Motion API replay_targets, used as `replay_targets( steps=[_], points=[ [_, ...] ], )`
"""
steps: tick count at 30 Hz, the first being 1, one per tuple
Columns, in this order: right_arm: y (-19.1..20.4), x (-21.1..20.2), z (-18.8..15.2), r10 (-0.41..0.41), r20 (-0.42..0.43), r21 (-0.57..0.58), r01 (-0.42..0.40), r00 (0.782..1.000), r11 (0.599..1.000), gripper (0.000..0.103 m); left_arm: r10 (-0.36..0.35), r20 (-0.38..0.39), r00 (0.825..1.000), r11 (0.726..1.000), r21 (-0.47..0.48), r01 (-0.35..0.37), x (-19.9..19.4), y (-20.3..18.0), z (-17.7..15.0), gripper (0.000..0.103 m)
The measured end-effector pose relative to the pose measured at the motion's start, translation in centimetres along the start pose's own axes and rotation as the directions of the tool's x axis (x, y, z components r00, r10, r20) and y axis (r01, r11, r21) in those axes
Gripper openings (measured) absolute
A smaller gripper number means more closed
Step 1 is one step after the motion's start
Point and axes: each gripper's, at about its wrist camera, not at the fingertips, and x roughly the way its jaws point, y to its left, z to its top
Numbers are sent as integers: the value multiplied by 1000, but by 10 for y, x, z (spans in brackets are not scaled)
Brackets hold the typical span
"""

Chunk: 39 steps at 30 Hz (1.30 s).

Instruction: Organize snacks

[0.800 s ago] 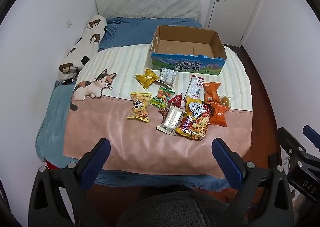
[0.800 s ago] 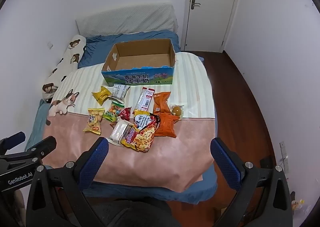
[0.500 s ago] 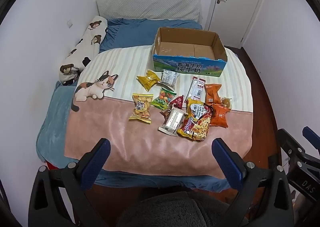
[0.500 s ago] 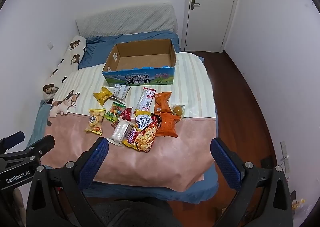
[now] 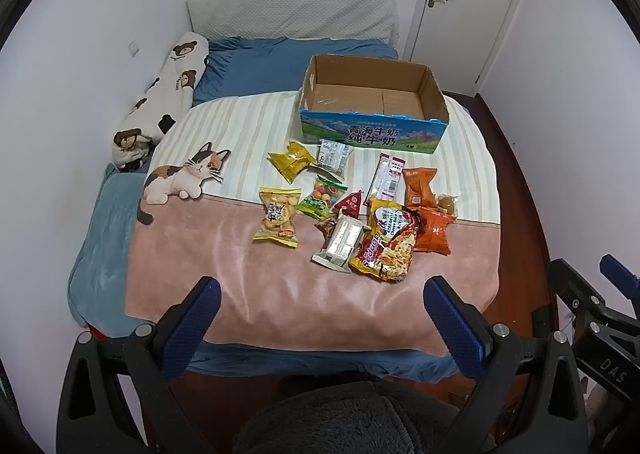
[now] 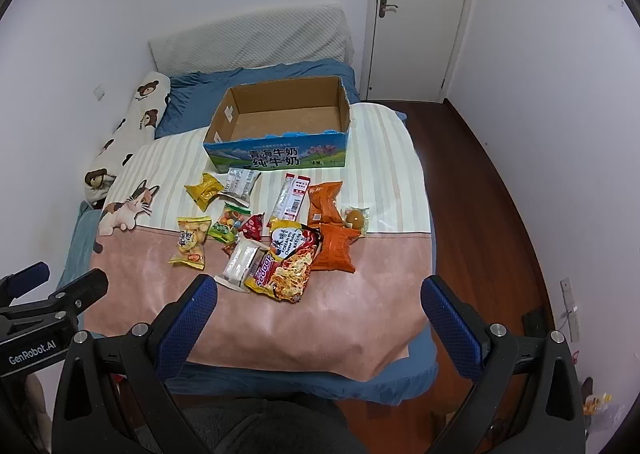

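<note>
Both tongs spread wide, nothing between the jaws: left tongs [image 5: 320,318] and right tongs [image 6: 318,314] hover at the frame bottom, well short of the bed [image 5: 280,294]. Snacks [image 5: 352,206] lie in a loose, overlapping heap at frame centre; the cardboard box [image 5: 372,134] stands empty just above them.

Risks, as judged:
- noodle packet [image 5: 386,244] overlaps the silver bar pack [image 5: 340,242]; a grab may drag both.
- Soft blanket: jaws could pinch fabric.
- Glossy wrappers may slip.
</note>
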Motion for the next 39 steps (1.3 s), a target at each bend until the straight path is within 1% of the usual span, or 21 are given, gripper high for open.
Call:
replay_targets(
  steps=[7, 20, 39],
  points=[
    [-1, -1, -1, -4, 2, 3, 4, 1000, 1000, 103, -12, -3, 1000, 1000, 4, 12, 1, -3, 1, 103],
    [-1, -2, -2, -2, 3, -3, 2, 1000, 1000, 103, -4, 4, 1000, 1000, -4, 4, 2, 1, 0, 103],
    [1, 3, 4, -2, 0, -13, 2, 1000, 1000, 103, -11, 3, 1000, 1000, -2, 11, 5, 4, 0, 103]
  ],
)
